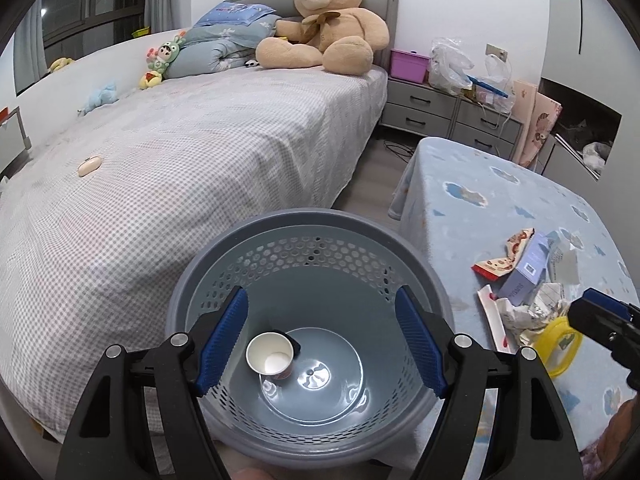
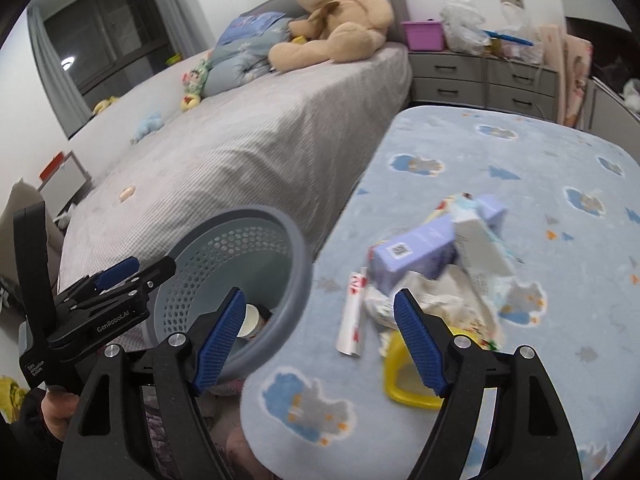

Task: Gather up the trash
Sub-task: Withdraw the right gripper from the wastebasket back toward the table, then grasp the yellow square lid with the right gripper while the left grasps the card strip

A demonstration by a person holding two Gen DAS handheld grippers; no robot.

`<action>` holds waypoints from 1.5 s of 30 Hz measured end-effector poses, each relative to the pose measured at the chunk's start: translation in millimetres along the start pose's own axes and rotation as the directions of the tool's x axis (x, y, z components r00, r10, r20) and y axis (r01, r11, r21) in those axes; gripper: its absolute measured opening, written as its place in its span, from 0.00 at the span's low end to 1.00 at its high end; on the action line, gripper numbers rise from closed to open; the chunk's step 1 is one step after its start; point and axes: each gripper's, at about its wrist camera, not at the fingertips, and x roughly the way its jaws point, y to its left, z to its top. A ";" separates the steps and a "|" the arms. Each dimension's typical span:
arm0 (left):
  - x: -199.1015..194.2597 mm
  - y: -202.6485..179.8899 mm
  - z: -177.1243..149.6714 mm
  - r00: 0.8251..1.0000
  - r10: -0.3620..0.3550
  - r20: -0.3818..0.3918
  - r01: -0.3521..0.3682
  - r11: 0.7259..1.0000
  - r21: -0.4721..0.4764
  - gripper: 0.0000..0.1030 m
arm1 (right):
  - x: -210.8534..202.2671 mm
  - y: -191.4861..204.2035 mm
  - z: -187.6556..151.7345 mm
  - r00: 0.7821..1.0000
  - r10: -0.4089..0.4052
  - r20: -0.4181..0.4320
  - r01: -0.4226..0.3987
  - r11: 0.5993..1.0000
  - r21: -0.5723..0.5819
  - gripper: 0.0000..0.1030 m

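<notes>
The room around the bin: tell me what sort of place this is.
Most likely a child's bedroom: a bed with a big teddy bear against the headboard, small soft toys along it, and grey bedside drawers.

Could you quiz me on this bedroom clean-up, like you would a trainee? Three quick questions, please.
1. True or false: the bin already holds a paper cup.
2. Which lies in the trash pile on the blue blanket? A) a purple box B) a glass bottle C) a shoe
3. Fill in: the big toy sitting at the head of the bed is a teddy ____.

Key: 1 true; 2 A; 3 bear. Both the left gripper and the right gripper have open jaws with nothing held.
</notes>
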 end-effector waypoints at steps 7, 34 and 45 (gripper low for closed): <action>2.0 -15.5 2.8 1.000 -0.022 0.000 0.022 1.000 0.012 0.71 | -26.2 -27.7 -13.2 0.997 -0.068 0.040 0.065 0.996 0.064 0.73; 25.1 -65.9 0.3 0.997 -0.058 -0.050 0.061 0.995 0.078 0.71 | 11.6 -43.0 -55.6 0.971 -0.236 -0.022 0.237 0.968 0.080 0.80; 27.9 -59.3 0.2 0.996 -0.067 -0.067 0.072 0.995 0.068 0.71 | 35.3 -39.3 -56.7 0.946 -0.322 -0.045 0.324 0.942 0.082 0.80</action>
